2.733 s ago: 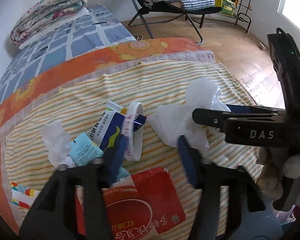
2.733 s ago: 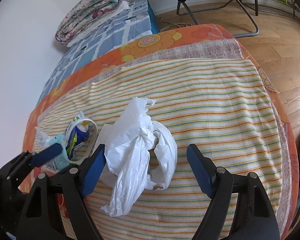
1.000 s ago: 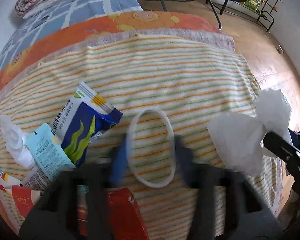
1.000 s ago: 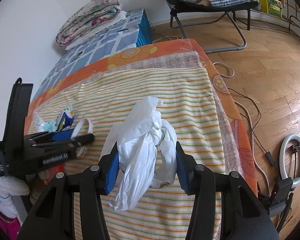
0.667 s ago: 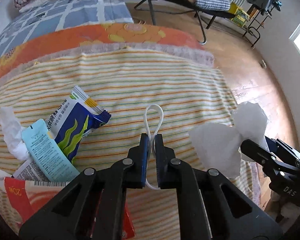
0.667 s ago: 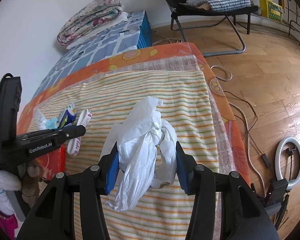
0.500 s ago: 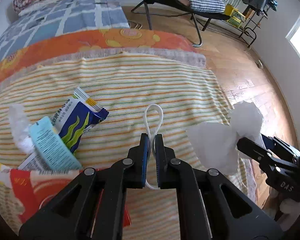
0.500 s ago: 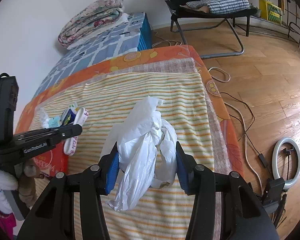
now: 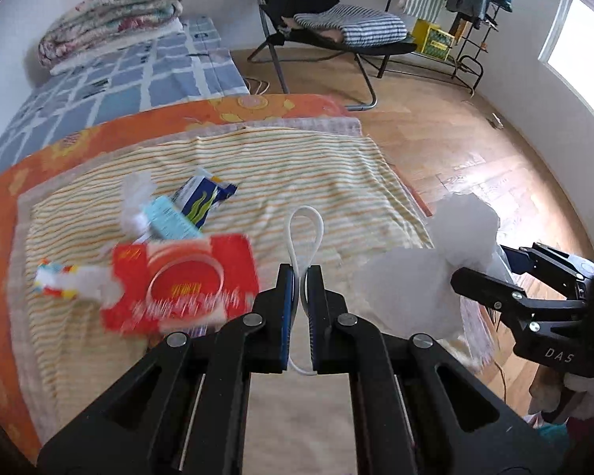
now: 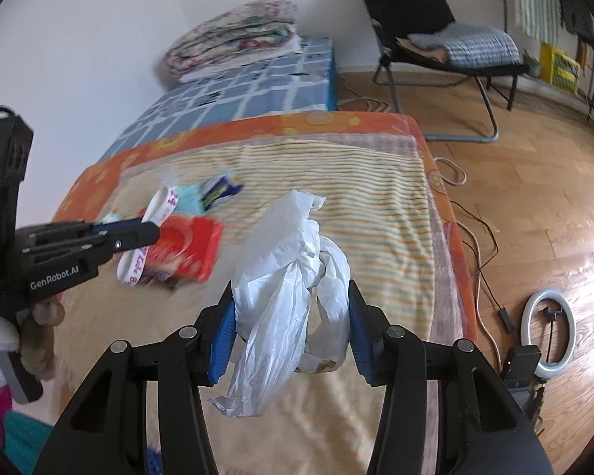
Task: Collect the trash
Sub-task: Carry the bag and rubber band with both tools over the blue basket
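On the left part of the striped yellow cloth (image 9: 336, 182) that covers the bed lie the remaining pieces: a crumpled white tissue (image 9: 136, 206), a light blue paper sachet (image 9: 170, 223), a blue and white snack wrapper (image 9: 202, 198) whose long axis points to the far right corner of the cloth, and a flat red packet (image 9: 182, 281) nearer the front edge, blurred.

The left gripper (image 9: 301, 277) is held above the front middle of the cloth. Its blue-padded fingers are pressed almost together and pinch a thin white plastic ring band (image 9: 305, 233). The band is squeezed into a narrow loop; its long axis runs forward along the fingers, the rounded end away from the camera. In the right wrist view the band (image 10: 148, 233) shows pink print.

To the right, near the right edge of the cloth, the right gripper (image 10: 291, 328) has its fingers partly apart and clamps a crumpled white plastic bag (image 10: 293, 285). The bag stands upright between the pads, with one end hanging below them.
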`<state>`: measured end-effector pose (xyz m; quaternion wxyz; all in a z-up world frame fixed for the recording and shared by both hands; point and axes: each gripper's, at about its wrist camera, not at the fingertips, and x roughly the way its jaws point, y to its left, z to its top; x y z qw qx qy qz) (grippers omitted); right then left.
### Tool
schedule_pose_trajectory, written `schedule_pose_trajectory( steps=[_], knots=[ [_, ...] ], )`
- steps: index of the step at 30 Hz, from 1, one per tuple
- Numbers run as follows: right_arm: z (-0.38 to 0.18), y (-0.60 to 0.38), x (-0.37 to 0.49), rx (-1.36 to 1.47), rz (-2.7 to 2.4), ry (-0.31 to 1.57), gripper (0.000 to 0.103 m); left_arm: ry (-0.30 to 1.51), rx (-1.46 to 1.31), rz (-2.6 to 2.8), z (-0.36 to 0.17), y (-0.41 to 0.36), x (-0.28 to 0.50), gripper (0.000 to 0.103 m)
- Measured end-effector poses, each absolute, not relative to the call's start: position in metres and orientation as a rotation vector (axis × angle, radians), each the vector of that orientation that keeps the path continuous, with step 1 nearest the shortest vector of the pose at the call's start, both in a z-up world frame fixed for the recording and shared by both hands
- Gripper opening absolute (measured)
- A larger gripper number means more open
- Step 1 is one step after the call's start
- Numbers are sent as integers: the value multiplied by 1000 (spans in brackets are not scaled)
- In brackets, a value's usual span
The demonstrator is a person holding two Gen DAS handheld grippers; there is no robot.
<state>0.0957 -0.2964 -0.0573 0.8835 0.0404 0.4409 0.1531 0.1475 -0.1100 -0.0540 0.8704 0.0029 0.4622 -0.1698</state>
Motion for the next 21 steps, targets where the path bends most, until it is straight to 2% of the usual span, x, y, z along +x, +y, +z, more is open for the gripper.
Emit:
schedule_pose_trajectory(
  steps=[10,21],
  knots=[
    [-47,-256,2,13,407,915,48,935,28,-363,-39,-81,42,5],
    [-74,-229,-65,-33,484,961,48,959,53,-346,-63,-54,-40,5]
  ],
)
